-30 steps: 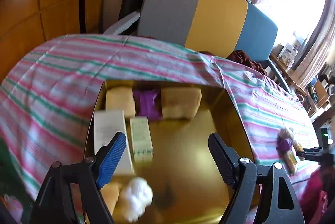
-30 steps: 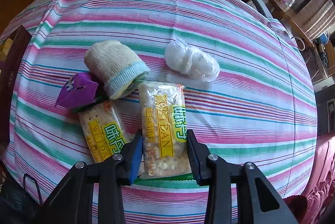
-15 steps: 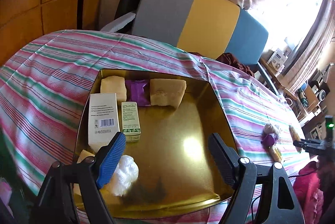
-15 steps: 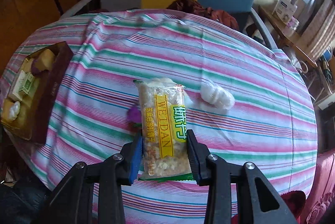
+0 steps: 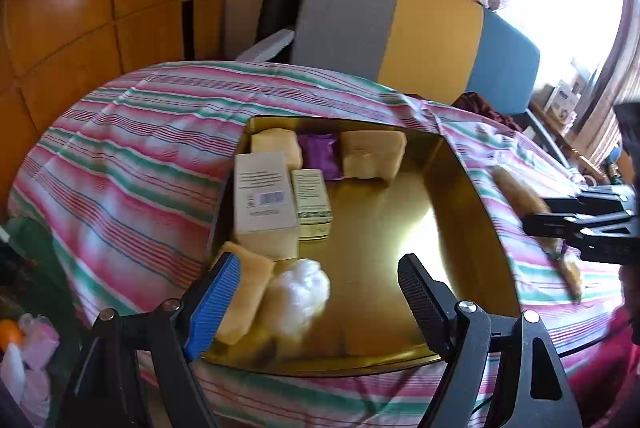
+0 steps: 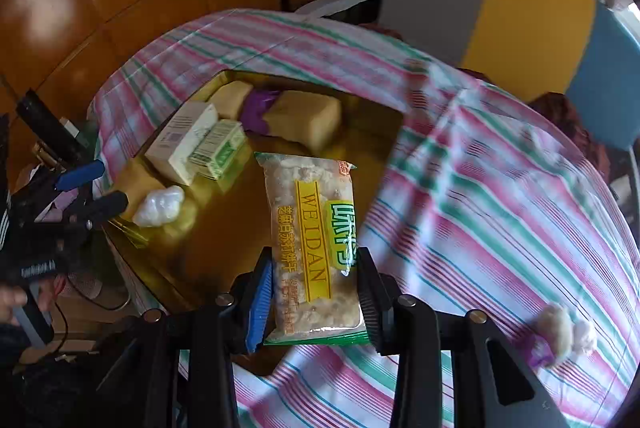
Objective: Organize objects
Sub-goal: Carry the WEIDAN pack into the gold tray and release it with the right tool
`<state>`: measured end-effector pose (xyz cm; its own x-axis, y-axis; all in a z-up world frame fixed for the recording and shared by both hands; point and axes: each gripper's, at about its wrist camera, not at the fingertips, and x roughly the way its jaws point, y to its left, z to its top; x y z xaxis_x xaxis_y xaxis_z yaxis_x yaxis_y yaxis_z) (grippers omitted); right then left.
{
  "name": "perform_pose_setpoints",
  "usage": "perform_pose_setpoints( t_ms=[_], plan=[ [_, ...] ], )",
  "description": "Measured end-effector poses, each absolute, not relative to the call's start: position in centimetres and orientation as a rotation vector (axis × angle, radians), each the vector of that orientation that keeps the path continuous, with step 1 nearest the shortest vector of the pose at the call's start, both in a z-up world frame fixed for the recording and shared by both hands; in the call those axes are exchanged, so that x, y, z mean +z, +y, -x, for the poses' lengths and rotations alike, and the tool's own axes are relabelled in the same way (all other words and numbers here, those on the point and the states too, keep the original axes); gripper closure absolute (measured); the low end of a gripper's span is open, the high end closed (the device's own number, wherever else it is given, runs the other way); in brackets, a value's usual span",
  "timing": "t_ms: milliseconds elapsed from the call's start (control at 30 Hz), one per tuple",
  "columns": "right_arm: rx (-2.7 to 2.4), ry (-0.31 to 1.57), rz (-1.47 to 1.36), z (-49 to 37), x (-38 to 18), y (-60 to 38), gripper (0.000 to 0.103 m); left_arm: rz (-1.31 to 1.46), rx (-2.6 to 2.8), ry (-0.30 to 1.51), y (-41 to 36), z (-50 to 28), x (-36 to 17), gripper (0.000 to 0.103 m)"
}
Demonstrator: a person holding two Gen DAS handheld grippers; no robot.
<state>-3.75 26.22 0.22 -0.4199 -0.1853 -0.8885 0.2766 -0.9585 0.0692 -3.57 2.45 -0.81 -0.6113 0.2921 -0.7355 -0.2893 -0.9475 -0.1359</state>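
cracker packet clamped in right gripper above gold tray.

The clear cracker packet carries a yellow band down its front with "WEIDAN" printed in capitals along it. Beside that band run large yellow-green Chinese characters, and a line of smaller yellow ones on the other side; I cannot make them out. A small red mark sits at the packet's top corner, too small to read.

The white box in the gold tray shows a barcode and several lines of fine print, none legible. The green-and-white box next to it also bears small print that stays unreadable.
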Motion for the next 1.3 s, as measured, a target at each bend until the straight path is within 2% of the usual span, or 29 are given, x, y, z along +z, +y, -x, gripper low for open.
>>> perform_pose_setpoints(
  t_ms=[233, 500, 1300],
  plan=[
    [-2.354, 0.144, -1.598, 7.2, -3.3, 20.9, 0.064, 1.159, 2.612, 0.025, 1.2, 3.1, -1.1, 0.021],
    [-2.362, 0.143, -1.655, 8.9, -5.4, 19.4, 0.064, 1.169, 2.628, 0.002, 0.1, 3.1, -1.4, 0.021],
    [-2.422, 0.031, -1.804, 13.4, -8.2, 17.0, 0.064, 1.211, 2.638, -0.045, -0.9, 3.6, -2.4, 0.021]
  ],
)
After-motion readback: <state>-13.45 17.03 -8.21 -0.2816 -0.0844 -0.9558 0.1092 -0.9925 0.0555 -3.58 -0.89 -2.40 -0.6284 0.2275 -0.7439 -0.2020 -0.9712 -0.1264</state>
